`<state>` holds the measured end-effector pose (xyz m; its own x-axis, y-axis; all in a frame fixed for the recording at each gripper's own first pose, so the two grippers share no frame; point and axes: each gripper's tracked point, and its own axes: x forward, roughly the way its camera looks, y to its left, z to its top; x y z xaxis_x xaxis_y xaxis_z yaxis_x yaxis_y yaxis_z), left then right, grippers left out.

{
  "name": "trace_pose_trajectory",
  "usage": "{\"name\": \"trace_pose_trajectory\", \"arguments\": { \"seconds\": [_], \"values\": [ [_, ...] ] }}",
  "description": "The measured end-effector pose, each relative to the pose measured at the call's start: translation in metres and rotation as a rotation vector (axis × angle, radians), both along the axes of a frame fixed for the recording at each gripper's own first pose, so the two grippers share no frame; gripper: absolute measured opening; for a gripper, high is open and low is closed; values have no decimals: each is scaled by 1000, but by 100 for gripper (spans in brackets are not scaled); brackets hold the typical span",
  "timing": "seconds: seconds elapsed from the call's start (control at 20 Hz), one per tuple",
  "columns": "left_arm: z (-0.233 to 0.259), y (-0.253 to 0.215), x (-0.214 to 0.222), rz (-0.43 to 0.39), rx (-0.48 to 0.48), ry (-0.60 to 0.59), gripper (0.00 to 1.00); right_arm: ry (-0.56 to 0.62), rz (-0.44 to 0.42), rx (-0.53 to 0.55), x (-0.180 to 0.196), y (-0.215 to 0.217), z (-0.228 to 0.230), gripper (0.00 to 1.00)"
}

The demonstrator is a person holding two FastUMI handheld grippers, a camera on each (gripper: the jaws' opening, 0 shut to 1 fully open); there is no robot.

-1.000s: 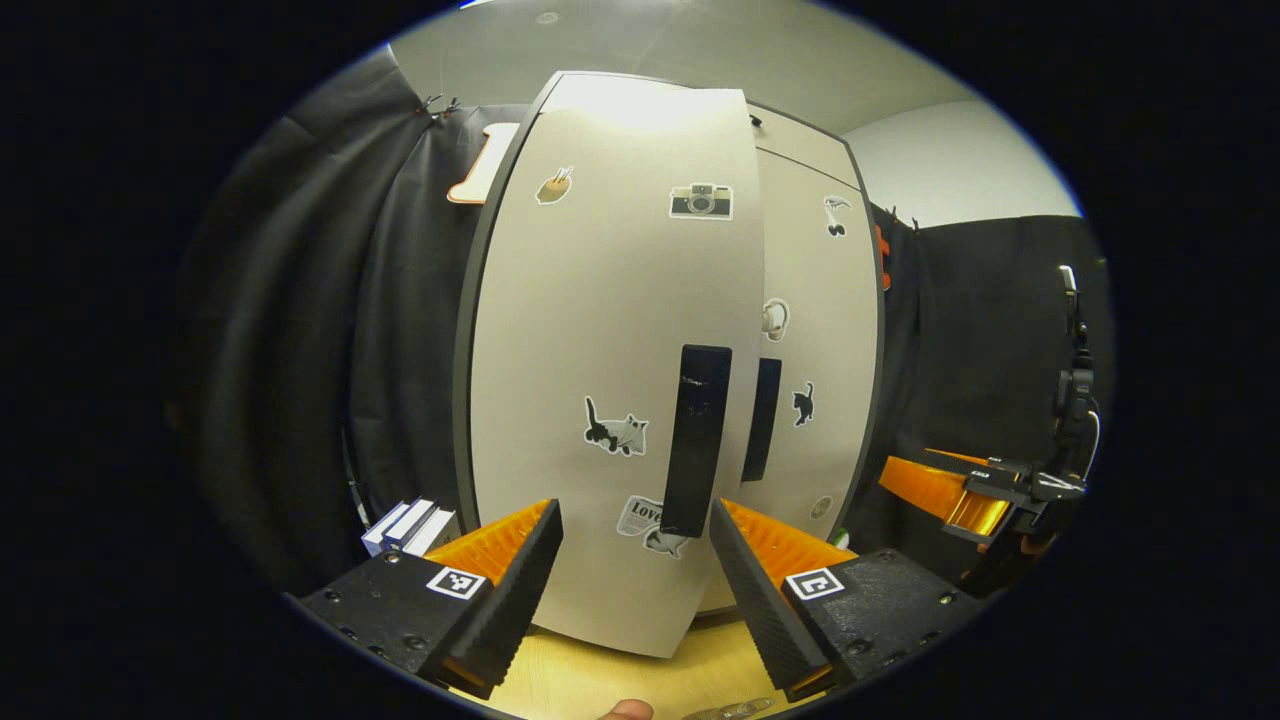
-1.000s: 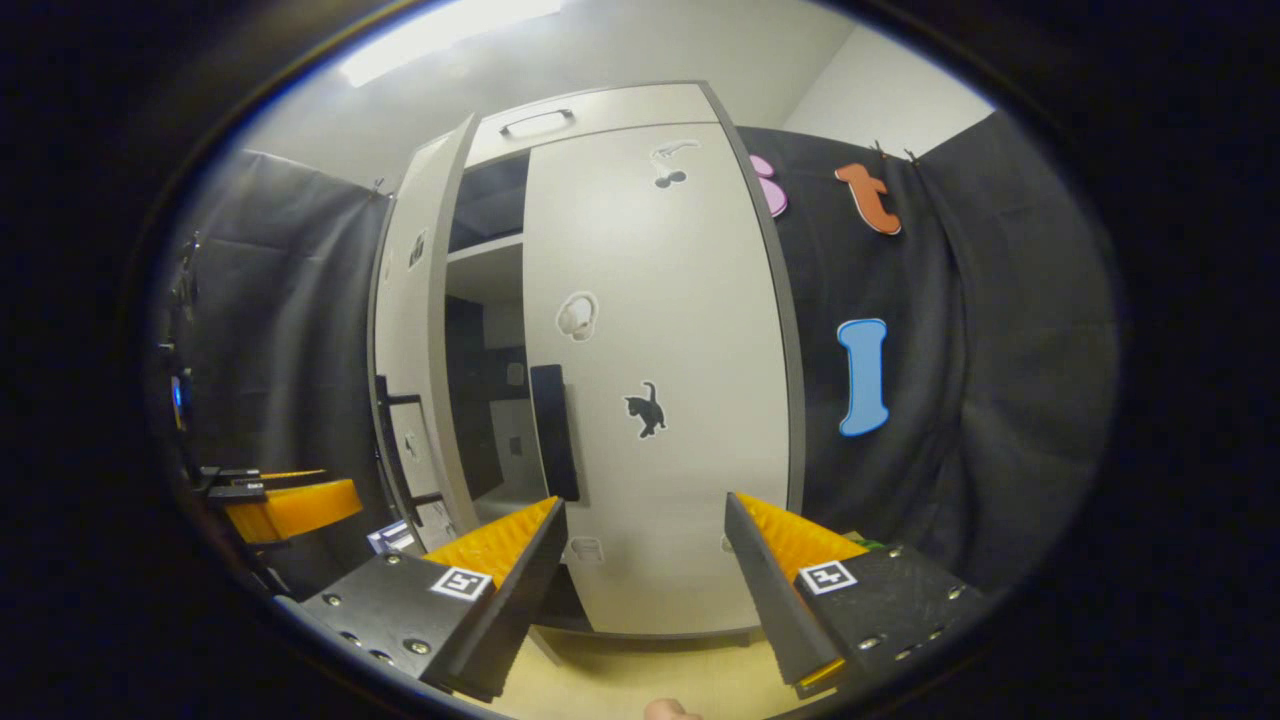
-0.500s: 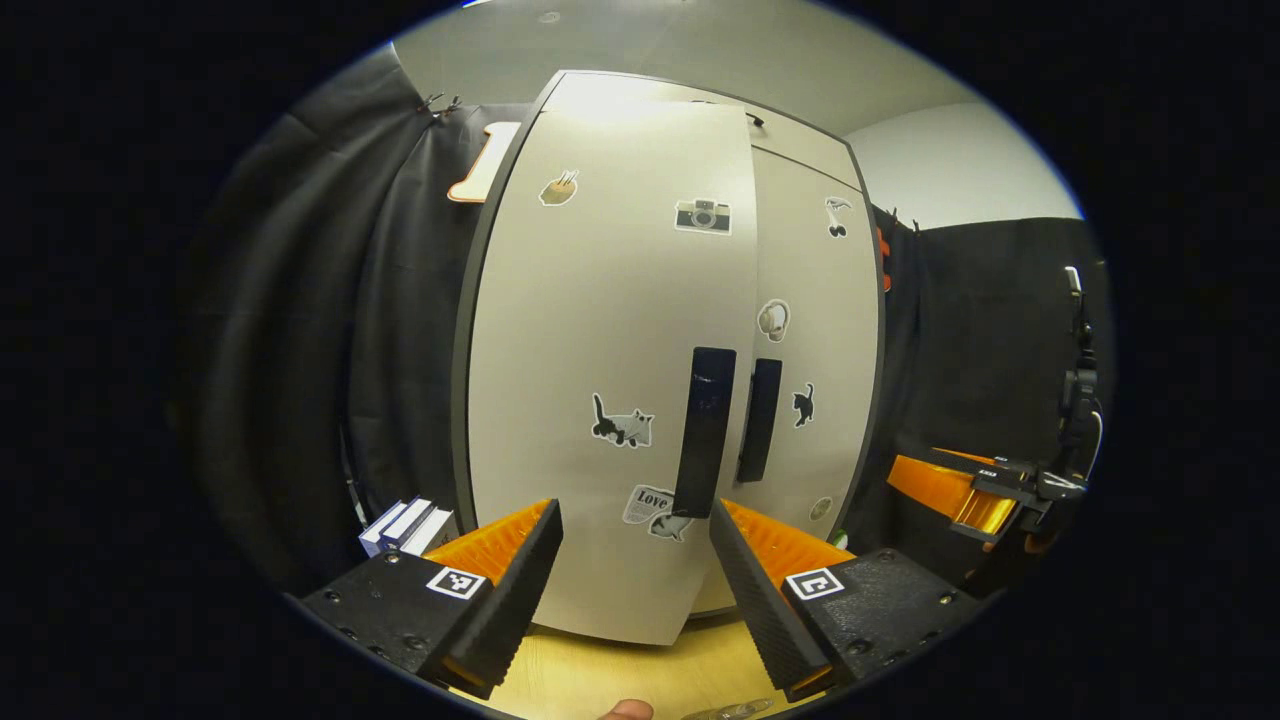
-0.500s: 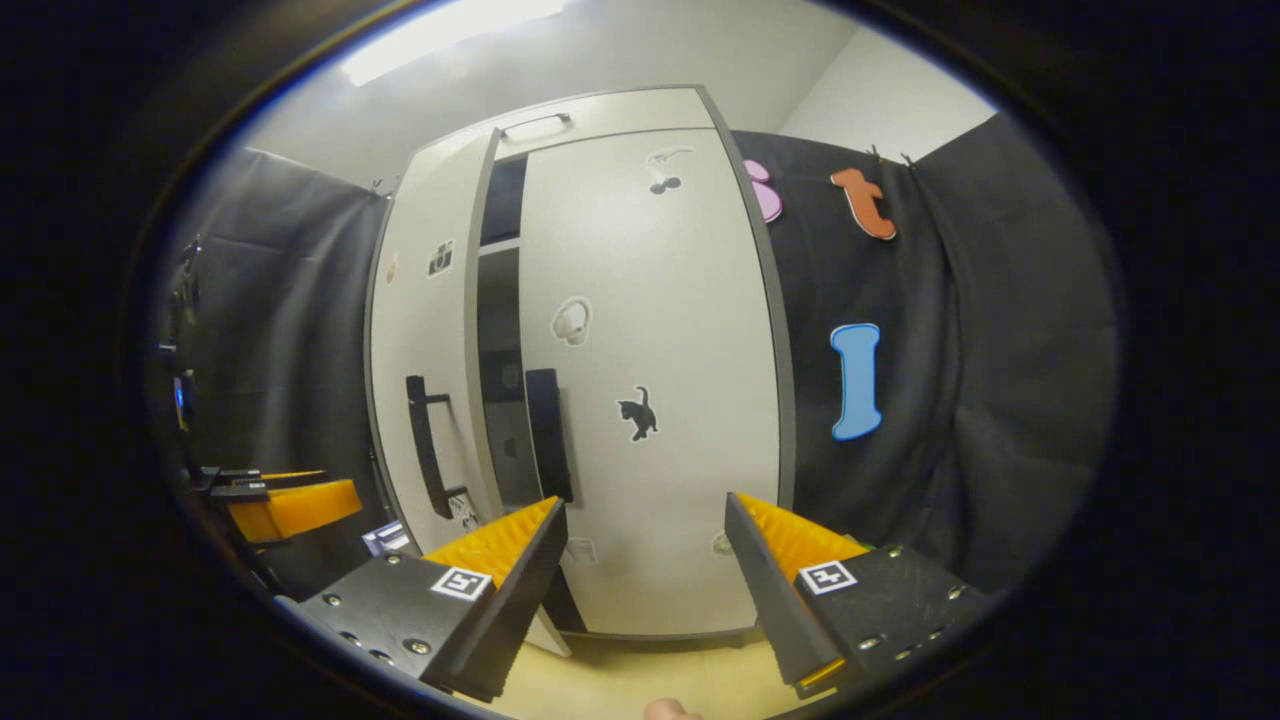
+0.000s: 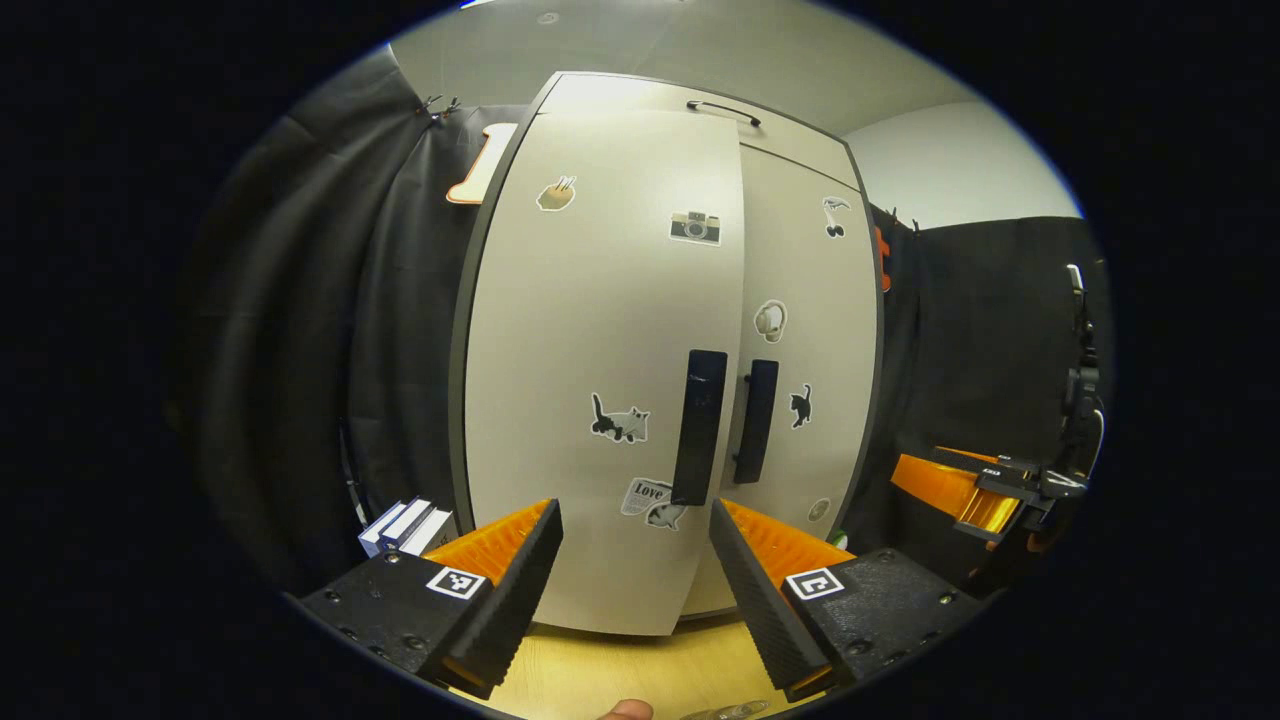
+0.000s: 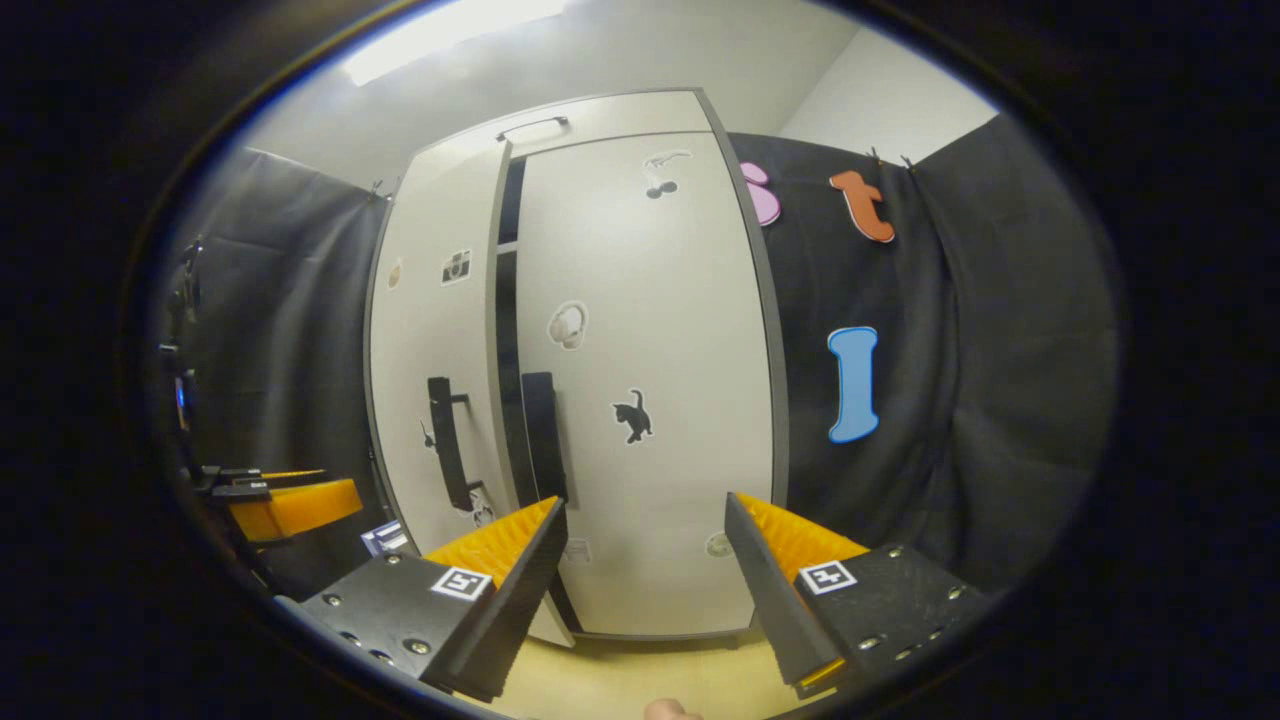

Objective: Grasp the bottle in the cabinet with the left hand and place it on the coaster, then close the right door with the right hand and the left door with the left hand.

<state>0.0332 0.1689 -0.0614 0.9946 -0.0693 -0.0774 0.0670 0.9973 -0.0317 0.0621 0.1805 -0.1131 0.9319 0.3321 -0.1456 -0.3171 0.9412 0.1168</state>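
The pale cabinet stands in front of both grippers. Its right door (image 6: 650, 380) is flush and shut, with its dark handle (image 6: 543, 435) by the seam. The left door (image 5: 600, 380) stands slightly ajar, and a thin dark gap (image 6: 506, 330) remains beside its handle (image 5: 700, 425). My left gripper (image 5: 635, 560) is open in front of the left door, holding nothing. My right gripper (image 6: 645, 560) is open before the right door, also with nothing in it. Each gripper appears at the edge of the other's view: the right gripper (image 5: 960, 490) and the left gripper (image 6: 290, 505).
A stack of books (image 5: 405, 525) lies left of the cabinet on the light wooden tabletop (image 5: 600, 670). A fingertip (image 5: 625, 710) pokes in at the bottom edge. Something clear (image 5: 725, 712) shows beside it, too cut off to identify. Black cloth surrounds the cabinet.
The left door has swung from clearly open to nearly shut, and the dark gap has narrowed to a slit. Both grippers have stayed almost still and open.
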Motion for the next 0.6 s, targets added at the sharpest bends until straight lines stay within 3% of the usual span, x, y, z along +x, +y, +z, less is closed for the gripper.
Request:
{"name": "trace_pose_trajectory", "arguments": {
  "seconds": [0.6],
  "values": [
    [19, -50, -3, -51, 10, -40, 93, -25, -21, -26, -12, -40, 22, 96]
  ]
}}
